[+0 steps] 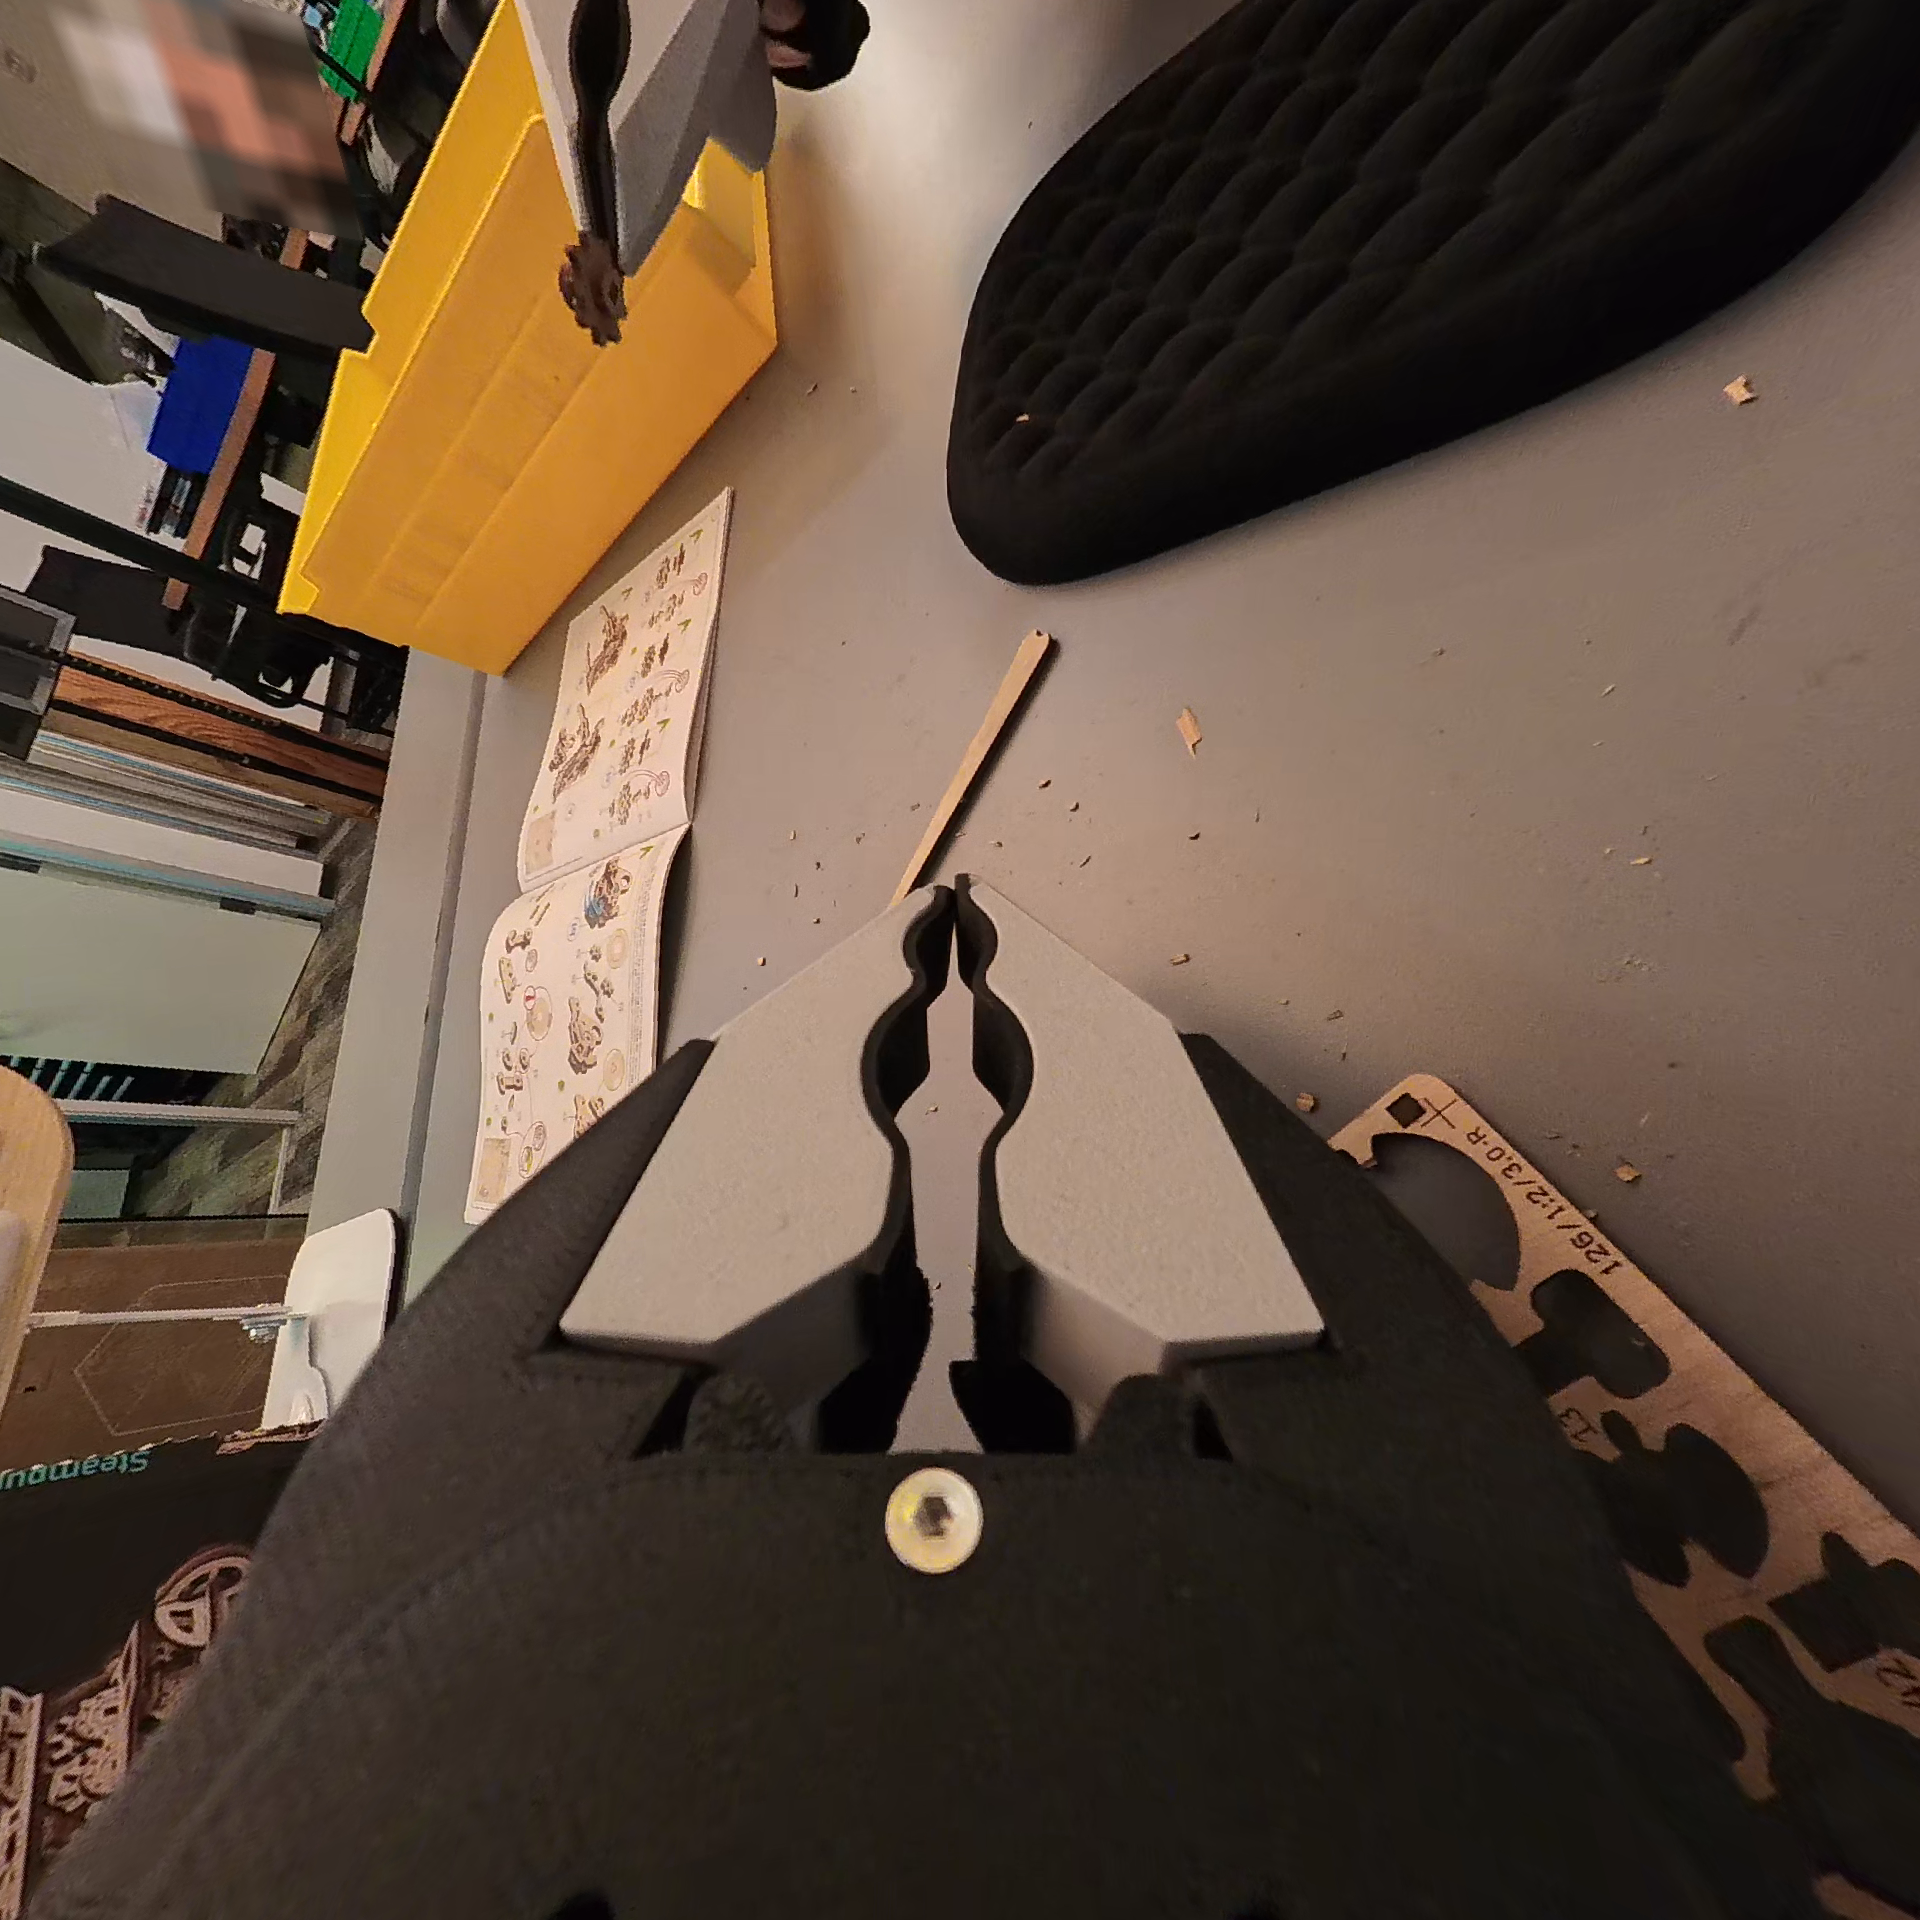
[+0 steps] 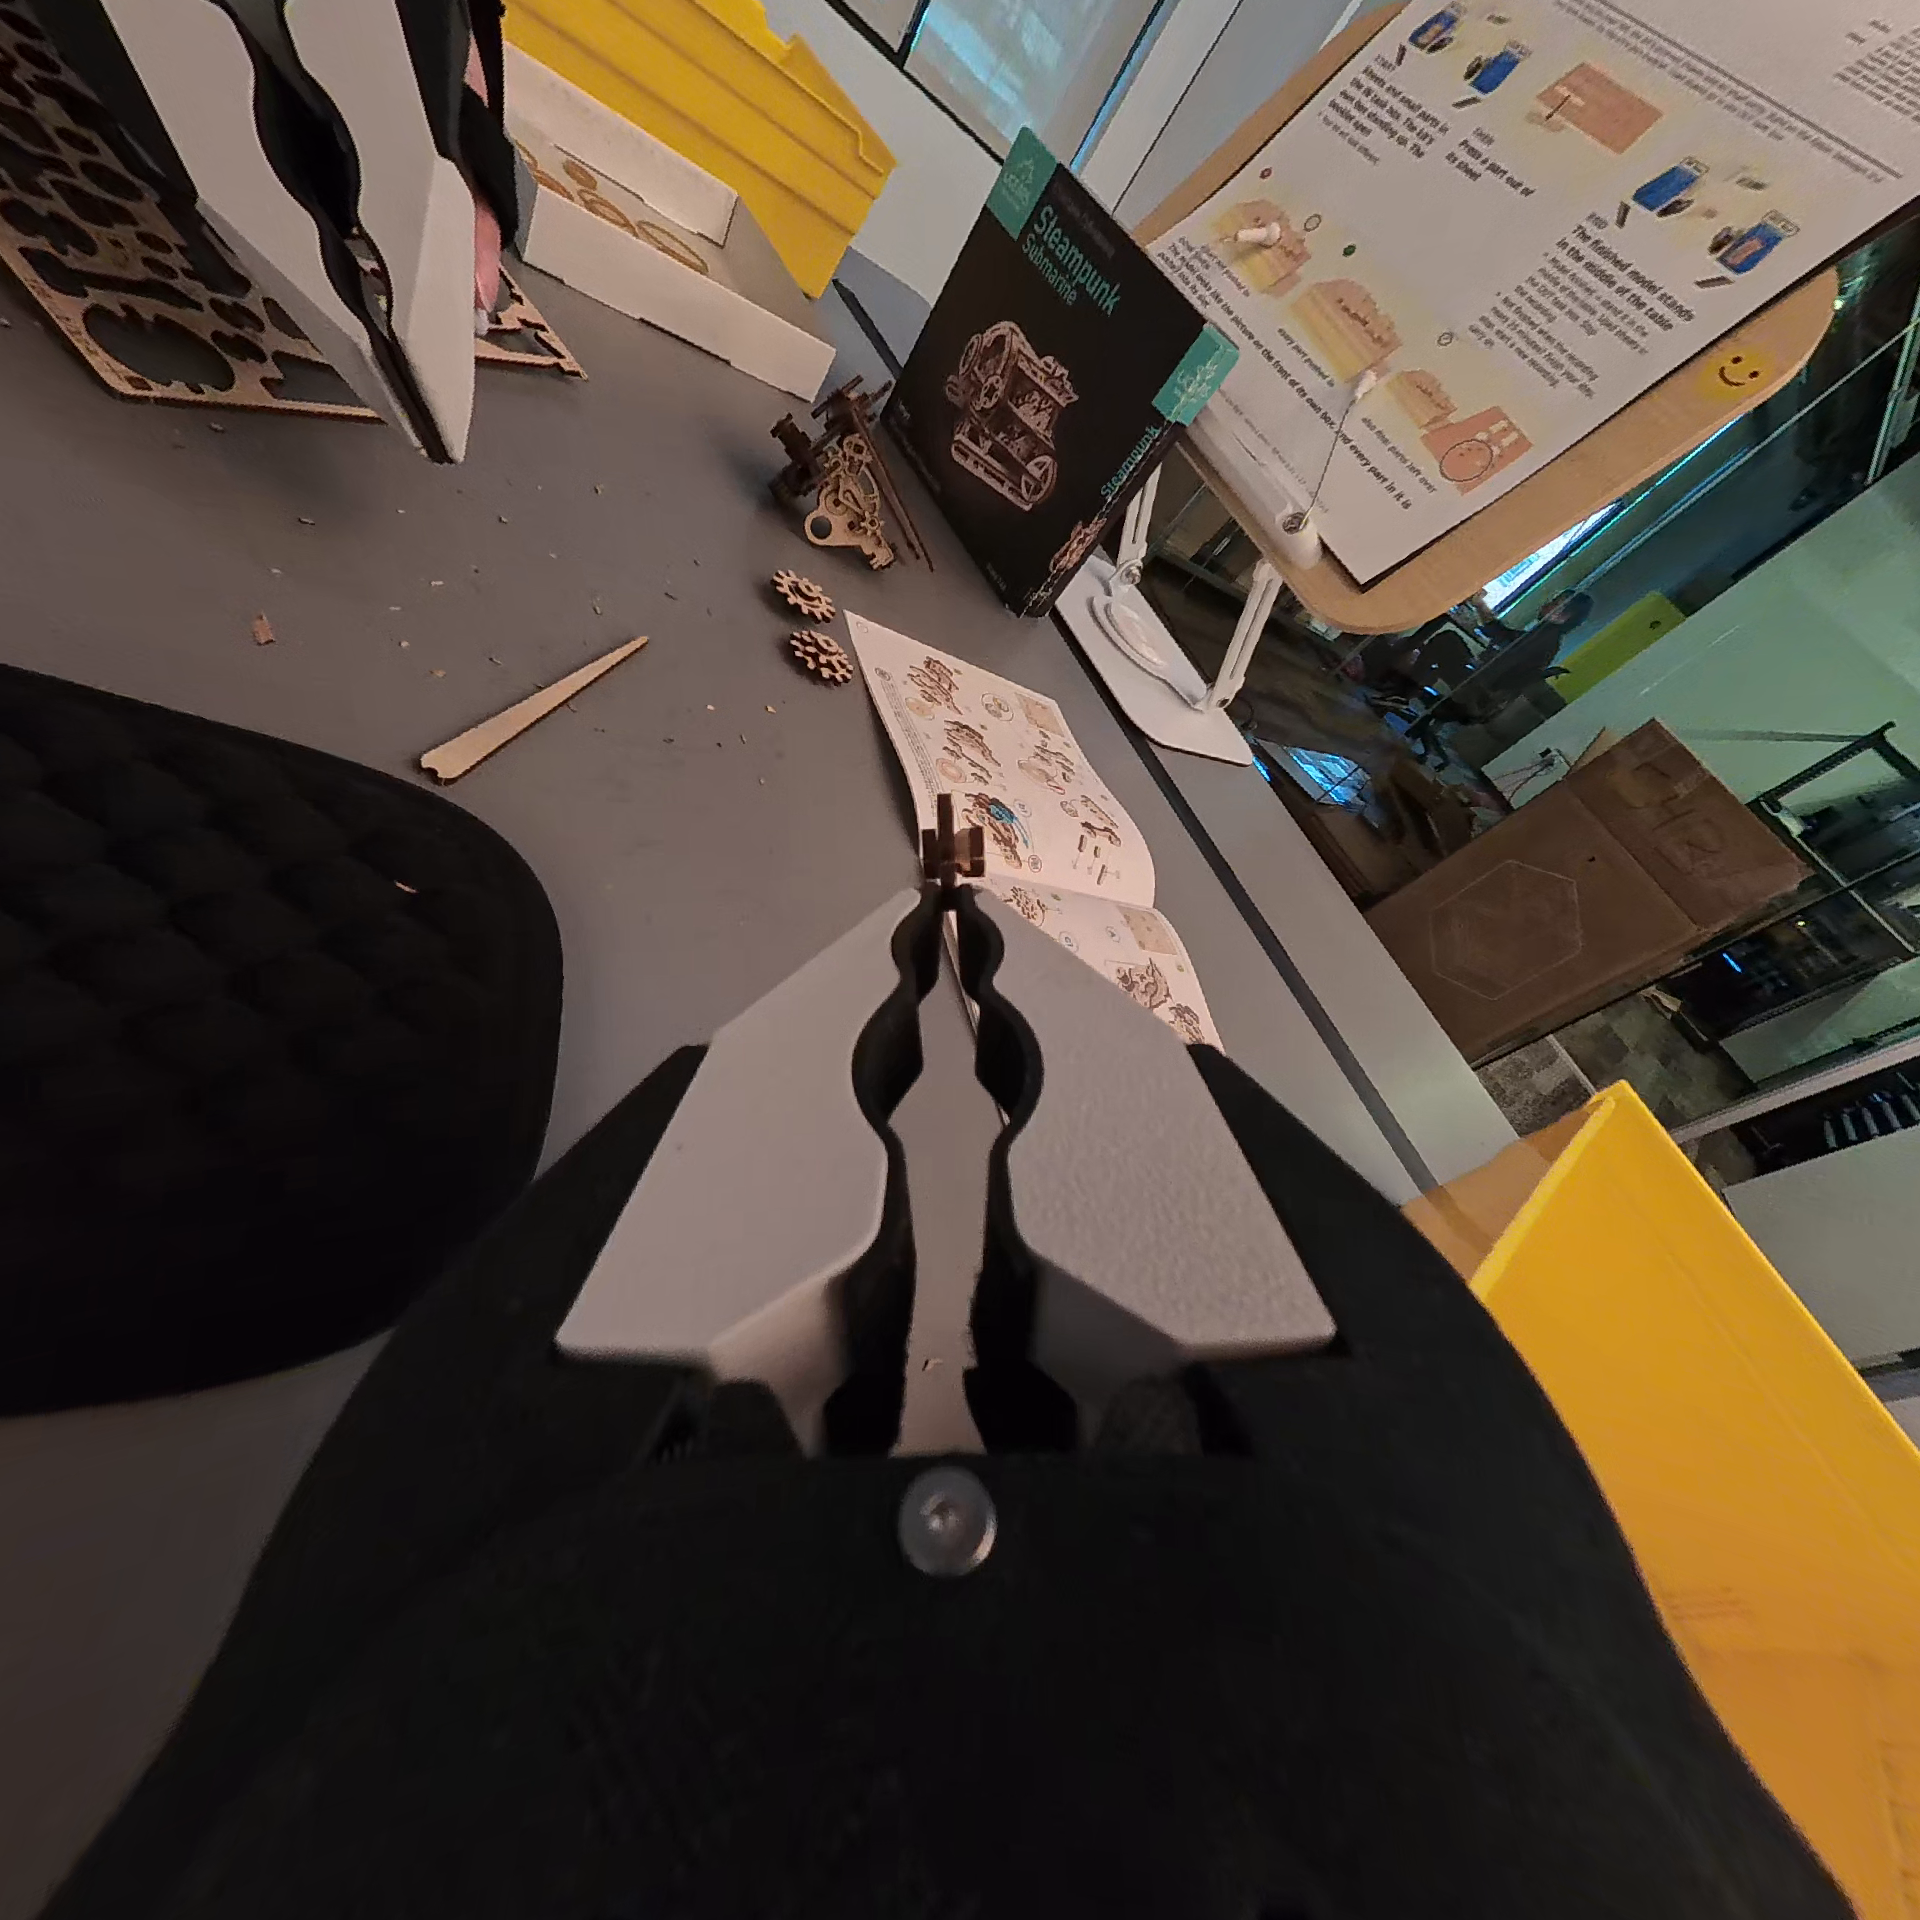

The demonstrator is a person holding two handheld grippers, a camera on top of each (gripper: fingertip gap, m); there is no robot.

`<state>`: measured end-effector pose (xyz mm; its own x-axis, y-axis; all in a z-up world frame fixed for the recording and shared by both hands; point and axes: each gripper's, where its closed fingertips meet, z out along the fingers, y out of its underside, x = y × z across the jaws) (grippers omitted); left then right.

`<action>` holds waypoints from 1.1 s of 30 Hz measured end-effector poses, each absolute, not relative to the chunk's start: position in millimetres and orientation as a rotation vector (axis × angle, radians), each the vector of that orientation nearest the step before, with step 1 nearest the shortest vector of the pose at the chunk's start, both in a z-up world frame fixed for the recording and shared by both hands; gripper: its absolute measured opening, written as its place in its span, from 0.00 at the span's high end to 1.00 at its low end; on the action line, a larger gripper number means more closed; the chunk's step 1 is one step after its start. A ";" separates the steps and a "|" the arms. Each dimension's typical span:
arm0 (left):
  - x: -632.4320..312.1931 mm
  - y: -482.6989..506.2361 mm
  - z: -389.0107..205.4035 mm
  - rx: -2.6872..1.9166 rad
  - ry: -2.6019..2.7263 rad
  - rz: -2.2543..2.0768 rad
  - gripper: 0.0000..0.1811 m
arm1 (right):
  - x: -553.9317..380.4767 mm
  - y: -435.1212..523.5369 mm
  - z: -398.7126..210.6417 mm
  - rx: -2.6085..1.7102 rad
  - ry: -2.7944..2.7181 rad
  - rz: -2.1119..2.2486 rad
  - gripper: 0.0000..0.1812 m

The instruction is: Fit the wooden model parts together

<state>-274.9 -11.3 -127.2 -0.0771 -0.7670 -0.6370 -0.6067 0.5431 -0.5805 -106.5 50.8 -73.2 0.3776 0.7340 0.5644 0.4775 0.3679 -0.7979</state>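
Above the grey tabletop (image 2: pixel 675 831) we pinch a small dark wooden gear piece (image 2: pixel 948 847) in our right gripper (image 2: pixel 951 902); our left gripper (image 1: pixel 956 894) hovers closed, empty, near a tapered pale wooden stick (image 1: pixel 977 764).

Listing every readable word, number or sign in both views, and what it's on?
I won't quote writing; the bearers are:
Black box with teal trim: printed title, legible.
Poster on the stand: headings and paragraphs, mostly small.
Yellow sticker on the stand: smiley face.
Open booklet: diagrams, captions too small.
Wooden cut-out sheet: engraved code and numbers, legible.
Wooden part in right jaws: no marks seen.
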 end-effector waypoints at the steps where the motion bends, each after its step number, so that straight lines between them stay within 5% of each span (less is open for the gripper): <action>1: -275.0 -11.2 -127.3 -1.144 1.772 -0.199 1.00 | -106.4 51.0 -73.5 -1.272 -1.263 0.234 1.00; 33: -274.7 -10.4 -127.3 -1.142 1.776 -0.185 1.00 | -107.0 50.6 -76.4 -1.275 -1.283 0.208 0.99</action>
